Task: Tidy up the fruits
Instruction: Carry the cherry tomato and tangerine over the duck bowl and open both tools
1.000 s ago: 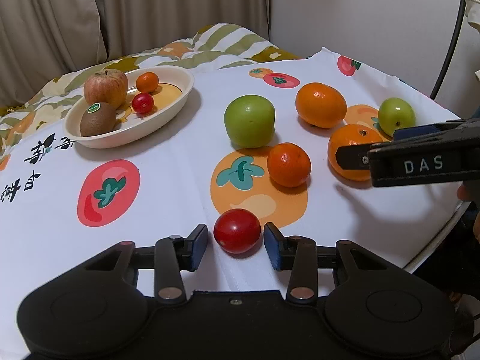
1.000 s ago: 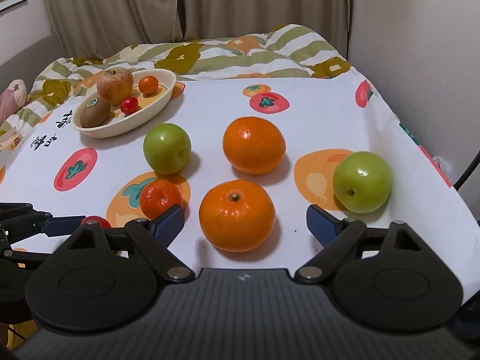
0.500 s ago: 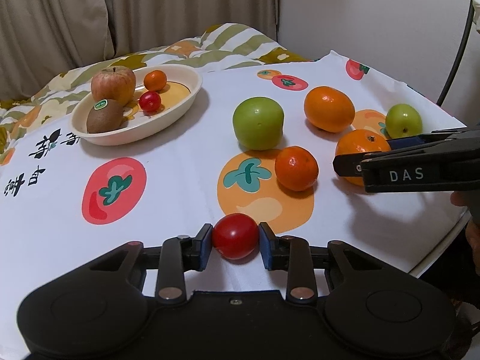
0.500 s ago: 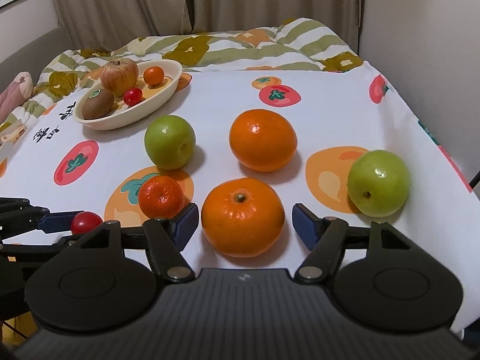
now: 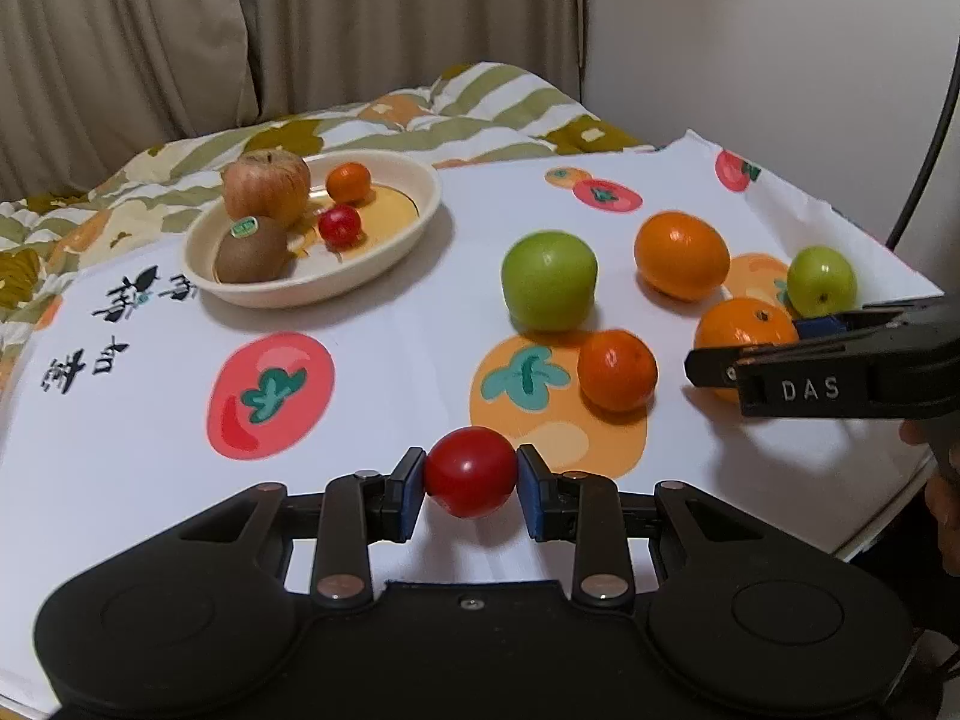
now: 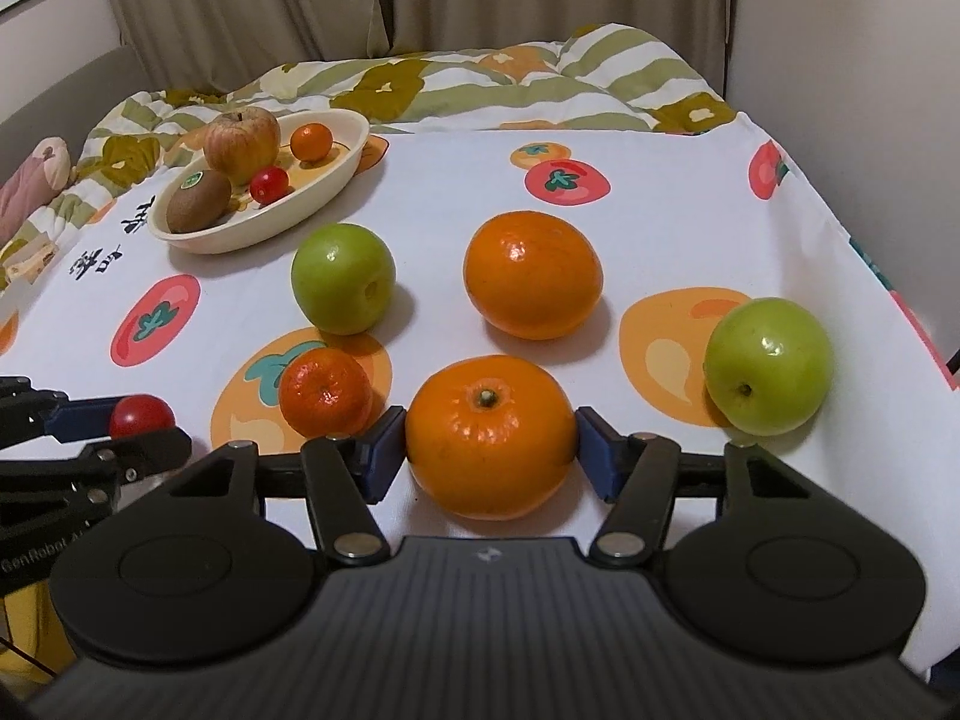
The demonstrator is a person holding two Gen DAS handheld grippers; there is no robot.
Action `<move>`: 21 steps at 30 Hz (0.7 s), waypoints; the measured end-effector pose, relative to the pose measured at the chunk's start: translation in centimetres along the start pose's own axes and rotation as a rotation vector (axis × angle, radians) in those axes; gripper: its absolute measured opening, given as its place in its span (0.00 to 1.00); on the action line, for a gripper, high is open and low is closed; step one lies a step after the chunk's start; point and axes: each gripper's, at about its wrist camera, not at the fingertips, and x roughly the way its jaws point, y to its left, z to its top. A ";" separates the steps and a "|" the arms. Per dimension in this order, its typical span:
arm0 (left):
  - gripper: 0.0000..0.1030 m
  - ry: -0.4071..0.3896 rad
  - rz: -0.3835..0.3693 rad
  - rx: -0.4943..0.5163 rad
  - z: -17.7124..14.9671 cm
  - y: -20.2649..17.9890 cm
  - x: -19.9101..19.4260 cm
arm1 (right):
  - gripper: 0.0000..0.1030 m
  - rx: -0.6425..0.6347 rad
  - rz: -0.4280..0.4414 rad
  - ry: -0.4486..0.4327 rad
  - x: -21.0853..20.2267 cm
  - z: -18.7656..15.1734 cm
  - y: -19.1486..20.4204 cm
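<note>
Red and round, a small tomato (image 5: 471, 471) sits tight between the two blue pads of the left tool (image 5: 471, 480), which is closed on it at the near edge of the worktop (image 5: 390, 372). The worktop has a white cloth with painted tomatoes and orange fruit on it.

The right tool (image 6: 491, 443) has a big orange (image 6: 489, 435) between its pads. Its jaws are closing, and both pads look to be right at the orange's sides.

Just left of that orange lies a small mandarin (image 6: 326, 391). Behind it sits a green apple (image 6: 343, 278), and beside that a second big orange (image 6: 533, 274). Another green apple (image 6: 768, 365) rests near the right edge of the cloth.

Far back on the left stands a cream oval dish (image 6: 336, 180). In it lie a reddish apple (image 6: 242, 135), a brown kiwi (image 6: 198, 200) with a green sticker, a little red tomato (image 6: 268, 184) and a tiny orange (image 6: 311, 140).

Behind the worktop is a blanket (image 6: 480, 81) with green stripes and flowers, and beige curtains (image 6: 252, 0) hang at the back.
</note>
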 end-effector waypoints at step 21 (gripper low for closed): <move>0.35 -0.120 0.129 -0.074 6.1 1.3 -7.2 | 0.73 -0.056 0.098 -0.107 -7.0 7.3 0.2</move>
